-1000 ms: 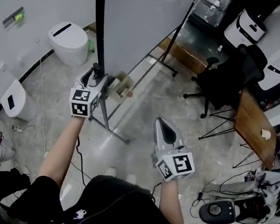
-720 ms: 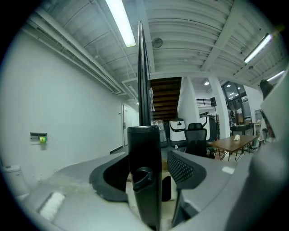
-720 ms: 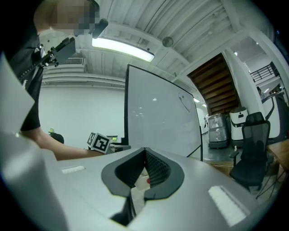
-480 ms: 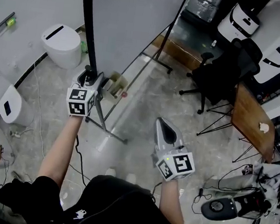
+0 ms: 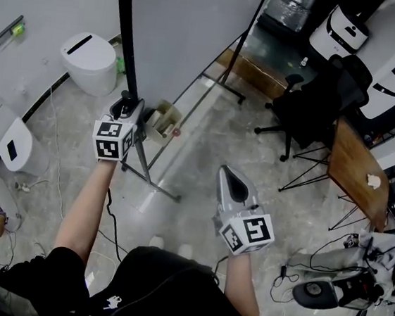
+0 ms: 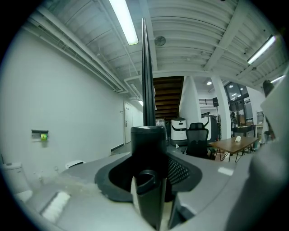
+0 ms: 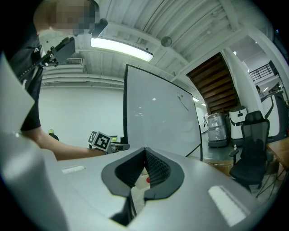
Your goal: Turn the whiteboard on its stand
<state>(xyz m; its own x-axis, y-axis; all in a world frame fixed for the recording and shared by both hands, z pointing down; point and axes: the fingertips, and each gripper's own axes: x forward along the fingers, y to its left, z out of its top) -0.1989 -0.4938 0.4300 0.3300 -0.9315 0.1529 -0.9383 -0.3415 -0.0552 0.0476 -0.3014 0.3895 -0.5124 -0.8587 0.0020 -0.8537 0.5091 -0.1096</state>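
The whiteboard stands upright on its black stand, its black side frame nearest me. My left gripper is at that frame's lower end. In the left gripper view a black cylindrical knob sits between the jaws, under the frame's thin edge. The jaws of the left gripper have just been closing, and now both lie against the knob. My right gripper hangs shut and empty over the floor, well right of the stand. The right gripper view shows the whiteboard ahead of it.
A white round-topped unit stands left of the board by the wall. A small box sits on the floor under the board. A black office chair and a wooden table are to the right. Cables trail across the floor.
The left gripper has stayed at the board's side frame with only a slight shift in the picture. The right gripper has not moved.
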